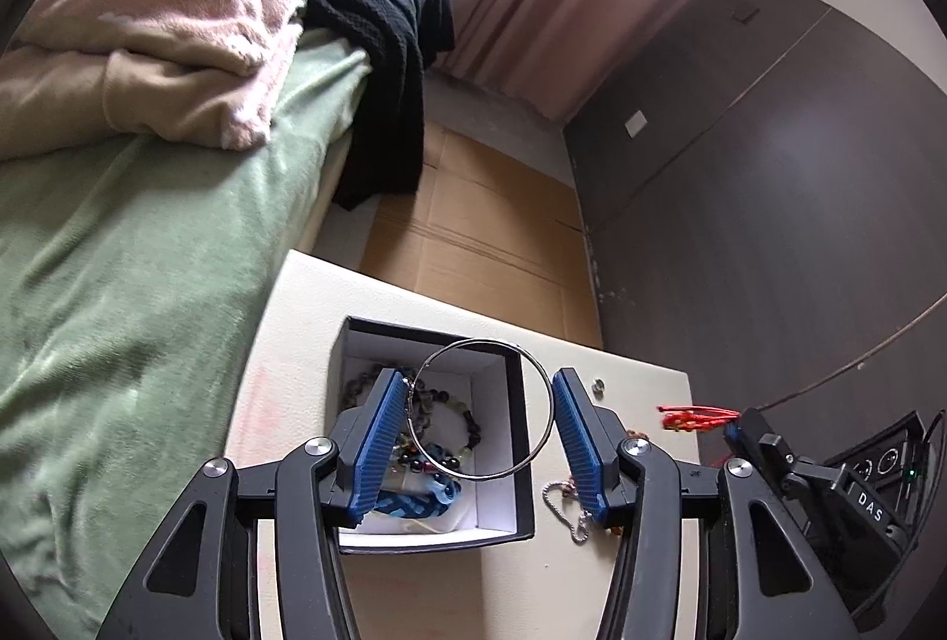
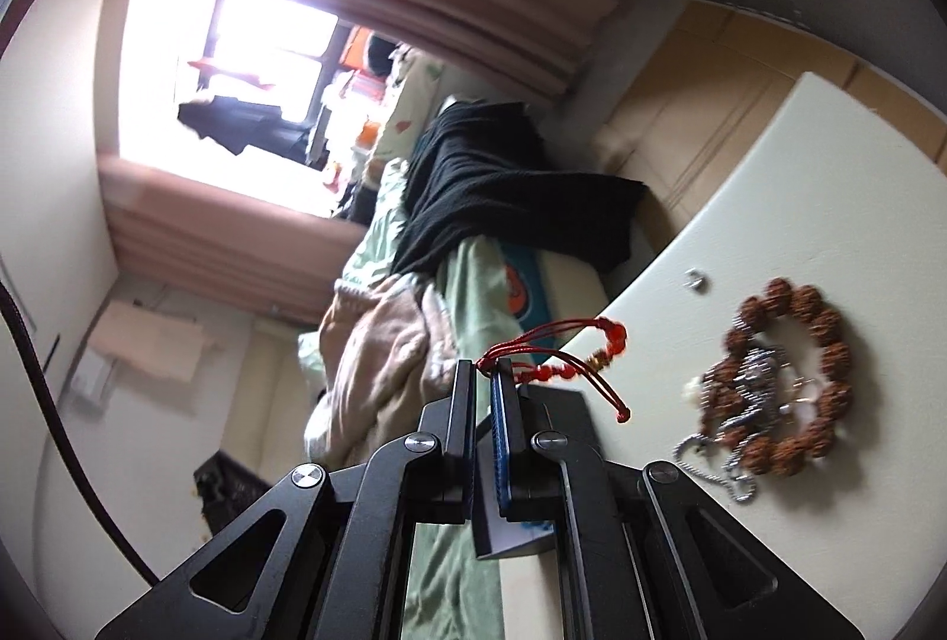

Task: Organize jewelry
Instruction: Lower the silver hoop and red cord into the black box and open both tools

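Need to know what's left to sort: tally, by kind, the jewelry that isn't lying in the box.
Thin silver bangle: 1
Red cord bracelet: 1
Brown bead bracelet: 1
Silver chain: 1
Small silver piece, too small to identify: 1
Total: 5

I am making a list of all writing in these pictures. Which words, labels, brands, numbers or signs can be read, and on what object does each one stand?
"DAS": white letters on the black body of the right gripper, read in the left wrist view.
Round symbols on the black device behind it: too small to read.
Right wrist view: no readable text; the picture is blurred.
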### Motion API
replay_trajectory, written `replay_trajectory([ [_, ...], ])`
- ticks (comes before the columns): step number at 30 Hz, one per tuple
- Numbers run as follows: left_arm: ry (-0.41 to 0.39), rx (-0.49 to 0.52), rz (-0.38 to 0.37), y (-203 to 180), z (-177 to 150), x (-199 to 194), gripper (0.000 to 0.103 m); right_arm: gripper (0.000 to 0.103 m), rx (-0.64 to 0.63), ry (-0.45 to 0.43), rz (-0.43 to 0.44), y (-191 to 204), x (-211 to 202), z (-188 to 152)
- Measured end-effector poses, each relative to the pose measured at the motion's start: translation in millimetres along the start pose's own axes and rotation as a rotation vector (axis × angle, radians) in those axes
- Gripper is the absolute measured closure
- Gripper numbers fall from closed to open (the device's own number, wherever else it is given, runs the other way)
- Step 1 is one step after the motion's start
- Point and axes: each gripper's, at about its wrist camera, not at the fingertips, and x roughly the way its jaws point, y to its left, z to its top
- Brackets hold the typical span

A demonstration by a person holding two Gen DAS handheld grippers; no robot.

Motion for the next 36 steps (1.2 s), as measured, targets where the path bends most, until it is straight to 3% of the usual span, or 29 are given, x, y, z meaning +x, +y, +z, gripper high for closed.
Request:
replay_trajectory([
  [4,0.015,-0.056,-0.024,12.3,2.8,1.9,0.025,0.096,-0.047,0.040,0.004,12.8,15.0,-10.9],
  [22,-0.067,-0.156,0.007,49.1,14.9,-24.7,0.025,0.096,-0.137,0.191,0.017,36.0,70.3,-47.3],
  [27,-0.077,-0.166,0.005,53.3,16.1,-27.9,0.025,0.096,-0.166,0.186,0.041,42.8,88.0,-50.9],
  [28,-0.079,-0.168,0.006,54.0,16.0,-28.5,0.025,0.093,-0.162,0.197,0.033,41.5,91.9,-51.8],
  [29,-0.079,-0.167,0.006,54.4,15.8,-28.9,0.025,0.078,-0.149,0.229,0.020,38.8,96.9,-52.8],
  [30,-0.079,-0.166,0.007,54.4,15.8,-28.9,0.025,0.049,-0.132,0.254,0.006,35.5,99.5,-53.2],
  [31,-0.077,-0.165,0.008,54.1,15.7,-28.8,0.025,0.039,-0.110,0.258,-0.012,30.5,99.1,-52.8],
  [32,-0.075,-0.162,0.008,53.6,15.5,-28.5,0.025,0.035,-0.100,0.235,-0.026,26.9,95.3,-52.1],
  [36,-0.068,-0.150,0.002,48.8,14.4,-25.8,0.025,0.035,-0.095,0.221,-0.044,23.3,83.0,-45.1],
])
